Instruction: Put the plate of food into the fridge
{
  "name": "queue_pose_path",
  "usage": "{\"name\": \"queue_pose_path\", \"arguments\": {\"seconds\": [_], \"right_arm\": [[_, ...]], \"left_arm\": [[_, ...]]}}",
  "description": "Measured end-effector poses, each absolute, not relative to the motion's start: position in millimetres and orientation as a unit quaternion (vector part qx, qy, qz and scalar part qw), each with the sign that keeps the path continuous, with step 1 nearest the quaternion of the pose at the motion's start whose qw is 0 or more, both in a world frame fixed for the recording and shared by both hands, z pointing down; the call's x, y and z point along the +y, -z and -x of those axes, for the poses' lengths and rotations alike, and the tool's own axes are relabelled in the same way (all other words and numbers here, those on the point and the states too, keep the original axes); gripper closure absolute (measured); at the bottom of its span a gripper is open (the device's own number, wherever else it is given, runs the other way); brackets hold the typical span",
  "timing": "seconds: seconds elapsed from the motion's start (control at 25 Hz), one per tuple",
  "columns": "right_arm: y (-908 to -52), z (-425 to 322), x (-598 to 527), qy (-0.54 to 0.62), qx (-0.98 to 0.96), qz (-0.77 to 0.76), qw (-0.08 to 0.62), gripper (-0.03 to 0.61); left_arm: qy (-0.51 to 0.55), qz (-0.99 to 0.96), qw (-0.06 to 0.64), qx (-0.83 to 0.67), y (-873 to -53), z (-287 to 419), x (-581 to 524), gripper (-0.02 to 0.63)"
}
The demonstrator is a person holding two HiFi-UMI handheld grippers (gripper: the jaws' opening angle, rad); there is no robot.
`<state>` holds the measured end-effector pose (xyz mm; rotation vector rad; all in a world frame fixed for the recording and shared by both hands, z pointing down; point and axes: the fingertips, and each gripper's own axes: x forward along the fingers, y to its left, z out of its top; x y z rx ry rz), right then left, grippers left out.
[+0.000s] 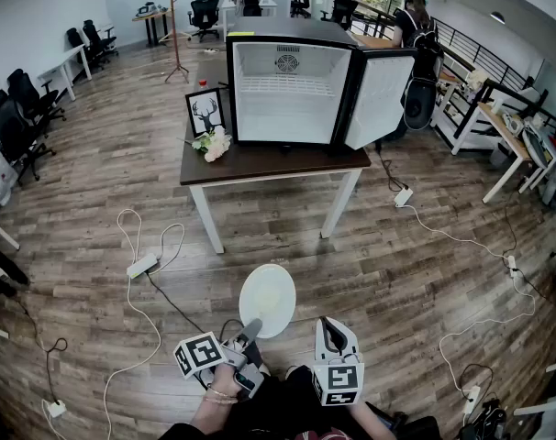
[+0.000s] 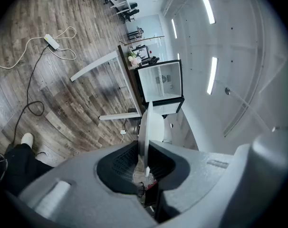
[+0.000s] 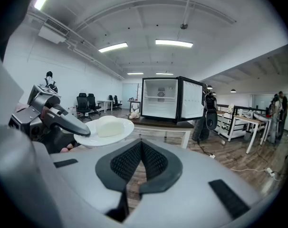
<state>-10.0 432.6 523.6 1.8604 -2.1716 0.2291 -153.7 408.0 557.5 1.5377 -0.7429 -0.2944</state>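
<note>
Two jaws of the left gripper (image 1: 252, 326) are clenched on the near rim of the round white plate (image 1: 267, 299), which reaches out ahead of them about level. A pale rounded block of food (image 3: 108, 126) sits near the plate's middle. Just beside it on the right, the right gripper (image 3: 140, 148) has its jaws pressed together on nothing.

Well ahead of both, the small black fridge with a white interior (image 1: 287, 99) stands open on the dark brown table with white legs (image 1: 269, 161), its white-lined door (image 1: 381, 99) swung out to the right.

A one-edge grip probably lets the plate sag, so hold it level. Step over the white cables (image 1: 150, 264) on the floor between. Approach square to the opening, left of the door.
</note>
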Motion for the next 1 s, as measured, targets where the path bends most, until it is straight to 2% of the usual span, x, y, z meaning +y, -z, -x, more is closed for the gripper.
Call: {"name": "queue_pose_path", "arguments": {"seconds": [1.0], "right_arm": [[-533, 4, 404, -0.105, -0.734, -0.662, 0.111, 0.571]], "left_arm": [[0.111, -0.684, 0.646, -0.321, -561, 151, 374, 0.566]]}}
